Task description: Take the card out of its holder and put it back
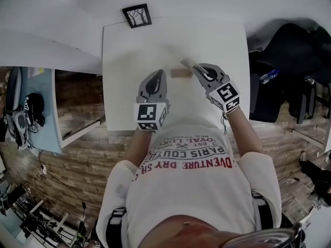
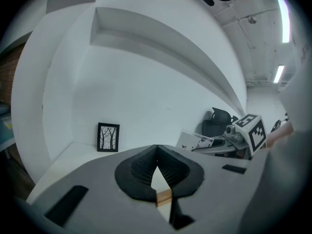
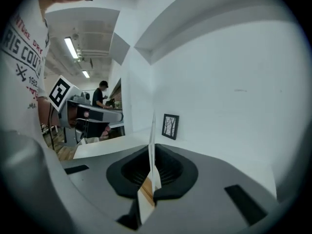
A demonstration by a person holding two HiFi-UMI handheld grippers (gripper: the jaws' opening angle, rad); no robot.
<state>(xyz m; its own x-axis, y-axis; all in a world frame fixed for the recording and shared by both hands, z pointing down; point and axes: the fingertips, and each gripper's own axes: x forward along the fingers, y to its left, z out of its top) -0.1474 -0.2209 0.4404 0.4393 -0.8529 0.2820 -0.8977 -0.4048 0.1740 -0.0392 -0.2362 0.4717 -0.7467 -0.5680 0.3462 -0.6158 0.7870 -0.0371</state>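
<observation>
A small wooden card holder (image 1: 181, 73) lies on the white table (image 1: 129, 50) between the two grippers. My right gripper (image 1: 202, 71) is shut on the white card (image 1: 189, 64), which slants up and away from the holder. In the right gripper view the card (image 3: 151, 130) stands edge-on between the closed jaws (image 3: 151, 150). The left gripper view shows the card (image 2: 195, 141) tilted, with small prints on it. My left gripper (image 1: 159, 74) hovers just left of the holder, its tips (image 2: 156, 150) together with nothing between them. A strip of wood (image 2: 164, 196) shows through the gap under them.
A small black-framed picture of trees (image 1: 137, 15) stands at the table's far edge by the white wall. A black chair (image 1: 289, 45) and a water bottle (image 1: 269, 76) are at the right. A light-blue desk (image 1: 39, 107) stands at the left. A person (image 3: 102, 92) stands far behind.
</observation>
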